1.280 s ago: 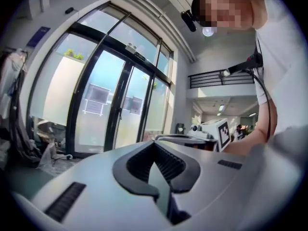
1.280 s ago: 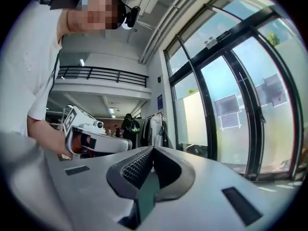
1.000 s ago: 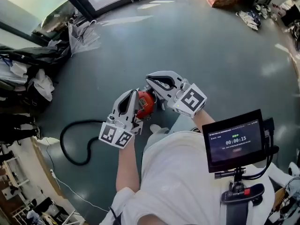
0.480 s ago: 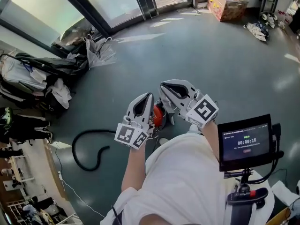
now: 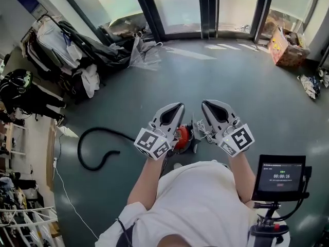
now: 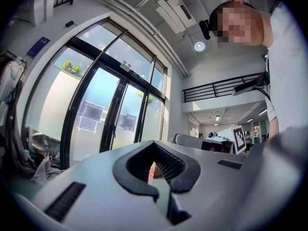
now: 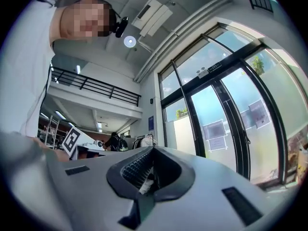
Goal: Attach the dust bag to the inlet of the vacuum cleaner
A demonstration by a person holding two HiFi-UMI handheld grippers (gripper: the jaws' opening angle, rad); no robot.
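The red vacuum cleaner [image 5: 181, 137] stands on the grey floor, mostly hidden between and below my two grippers. Its black hose [image 5: 95, 149] curls away to the left. No dust bag shows in any view. My left gripper [image 5: 178, 106] and right gripper [image 5: 204, 103] are held side by side above the vacuum, both pointing away from me. In the left gripper view the left gripper [image 6: 154, 143] points at the glass doors with its jaws together. The right gripper [image 7: 154, 149] looks the same in its own view. Neither holds anything.
Glass doors [image 5: 205, 4] close off the far side. Bags and clothes [image 5: 67, 50] are piled at the far left. A cardboard box [image 5: 288, 48] and a cloth [image 5: 308, 84] lie at the far right. A small screen on a stand [image 5: 280, 176] is at my right.
The head view has swung up toward the glass doors. Both grippers have spread a little apart and stand more level above the vacuum. Both stay shut.
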